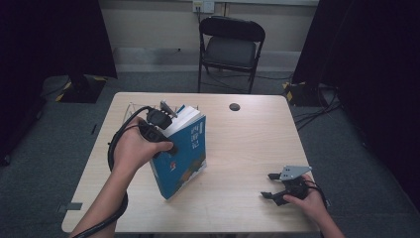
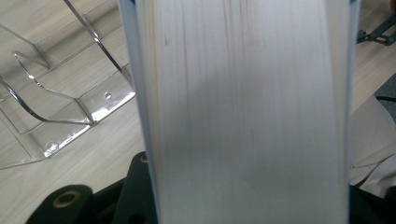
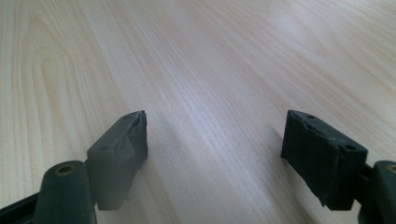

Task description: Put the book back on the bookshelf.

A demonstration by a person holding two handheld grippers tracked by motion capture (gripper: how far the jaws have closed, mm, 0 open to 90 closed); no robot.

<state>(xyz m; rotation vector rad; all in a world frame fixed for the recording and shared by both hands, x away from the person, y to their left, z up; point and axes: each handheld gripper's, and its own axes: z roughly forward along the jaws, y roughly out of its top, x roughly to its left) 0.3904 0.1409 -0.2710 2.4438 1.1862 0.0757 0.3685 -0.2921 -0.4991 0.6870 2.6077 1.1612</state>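
1. Blue-covered and thick, a book (image 1: pixel 182 151) is seen in the high view standing tilted on the pale wooden table (image 1: pixel 247 148), left of its middle. The left claw (image 1: pixel 161 130) is clamped over the book's upper edge, beside the white page block. A clear acrylic stand (image 1: pixel 130 110) is set just behind the book, and a small dark disc (image 1: pixel 234 106) lies near the far edge. The right claw (image 1: pixel 271 185) is held low over the table near the front right corner, well apart from the book, with its jaws spread.

2. White page edges of the book (image 2: pixel 243 112) are shown close up in the left gripper view, gripped between the black jaws at the bottom. The acrylic stand (image 2: pixel 56 107) is seen to the left on the table.

3. Bare wood grain of the table (image 3: pixel 210 70) is seen in the right gripper view between two jaws standing apart, with nothing held.
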